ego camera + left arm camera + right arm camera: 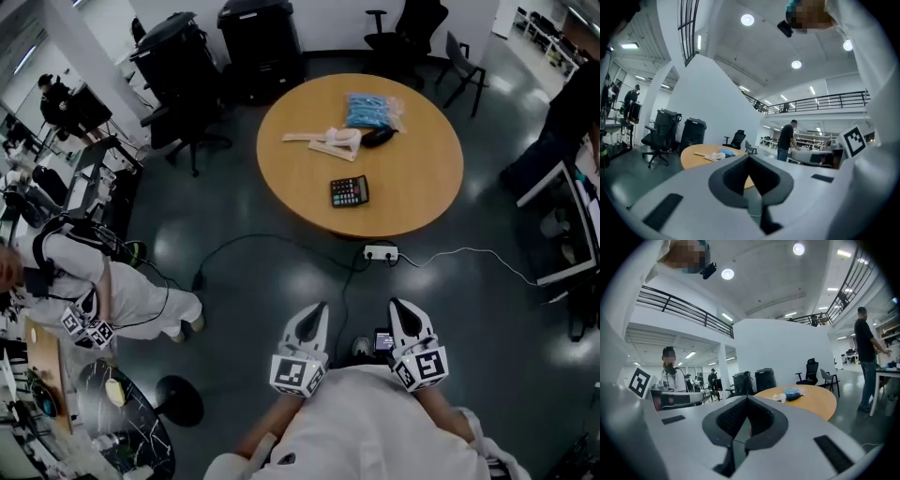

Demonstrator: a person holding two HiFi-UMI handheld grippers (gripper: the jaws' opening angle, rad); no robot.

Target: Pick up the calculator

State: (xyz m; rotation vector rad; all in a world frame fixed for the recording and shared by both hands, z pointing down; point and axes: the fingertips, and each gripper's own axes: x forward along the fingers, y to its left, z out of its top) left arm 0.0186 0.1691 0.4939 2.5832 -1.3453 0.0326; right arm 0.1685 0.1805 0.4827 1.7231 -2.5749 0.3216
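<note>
The black calculator [349, 191] lies flat near the front edge of the round wooden table [422, 178]. Both grippers are held close to my body, well short of the table. My left gripper [320, 309] is shut and holds nothing, and so is my right gripper [398, 306]. In the left gripper view the shut jaws [749, 159] point level toward the table [698, 153]. Those of the right gripper [747, 398] point at the same table [813, 401]. Neither gripper view shows the calculator.
On the table lie a blue bag [372, 111], white pieces [328, 142] and a dark object [378, 137]. A white power strip [381, 252] with cables lies on the floor between me and the table. Office chairs [187, 122] and black bins [262, 37] stand behind. People stand at left [94, 281] and right [572, 103].
</note>
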